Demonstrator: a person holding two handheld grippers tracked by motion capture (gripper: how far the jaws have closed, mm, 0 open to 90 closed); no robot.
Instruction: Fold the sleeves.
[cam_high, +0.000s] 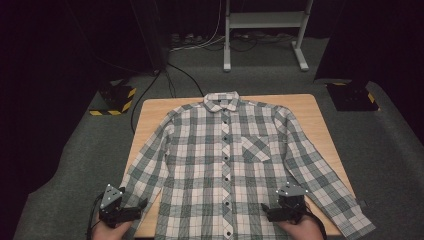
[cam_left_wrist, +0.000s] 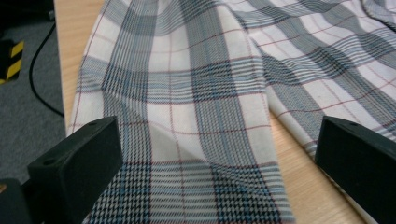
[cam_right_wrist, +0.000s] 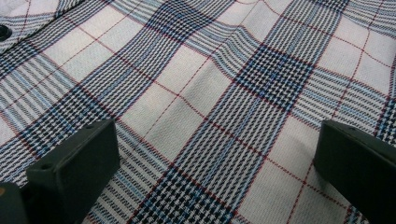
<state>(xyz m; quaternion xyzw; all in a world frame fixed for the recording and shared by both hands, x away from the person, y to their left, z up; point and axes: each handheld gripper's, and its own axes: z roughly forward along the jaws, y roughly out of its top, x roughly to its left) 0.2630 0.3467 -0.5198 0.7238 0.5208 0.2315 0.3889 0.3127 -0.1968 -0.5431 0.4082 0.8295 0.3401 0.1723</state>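
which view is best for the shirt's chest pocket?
High view. The chest pocket sits whole there on the plaid shirt, which lies flat and buttoned on the wooden table. The left gripper view frames a sleeve and a table strip between open jaws. The right gripper view frames close plaid fabric with one button, no pocket edge discernible.

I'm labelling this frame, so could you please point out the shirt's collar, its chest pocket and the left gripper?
collar (cam_high: 221, 100): high view, middle of the collar.
chest pocket (cam_high: 255, 148): high view, pocket's centre.
left gripper (cam_high: 141, 206): high view, between its fingertips.
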